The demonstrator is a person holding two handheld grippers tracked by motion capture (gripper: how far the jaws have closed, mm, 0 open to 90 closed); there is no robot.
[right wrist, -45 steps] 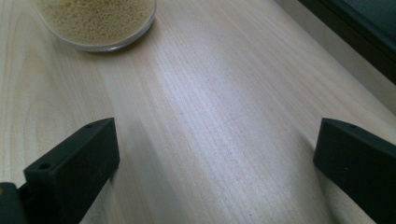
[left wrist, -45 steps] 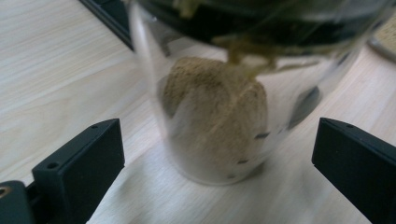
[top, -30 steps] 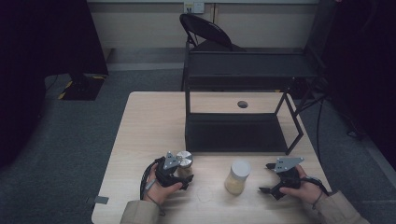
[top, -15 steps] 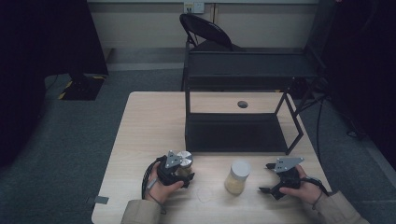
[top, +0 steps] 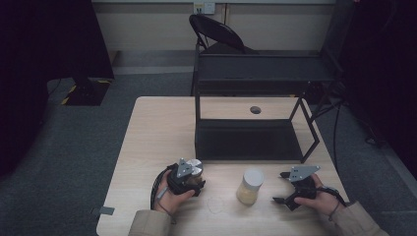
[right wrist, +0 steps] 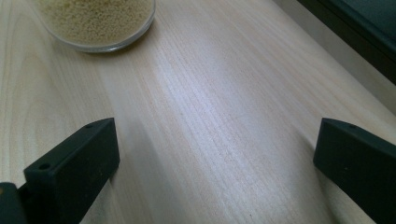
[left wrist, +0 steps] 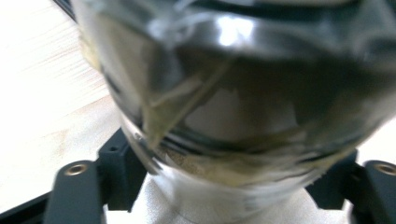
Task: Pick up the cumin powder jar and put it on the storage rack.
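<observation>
Tabletop [top: 157, 128]: left gripper [top: 189, 178] fingers just closing, apparently pinching jar [left wrist: 233, 107] between them

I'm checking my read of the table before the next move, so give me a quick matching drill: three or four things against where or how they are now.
Things:
1. left tool
2. right tool
3. grain jar
4. black rack

States:
A. stands free between the two hands
B. sits at the table's far side, lower shelf bare
C. jaws wide apart over bare wood
D. closed on a jar with a pale lid

Pairs: 1-D, 2-C, 3-A, 4-B
</observation>
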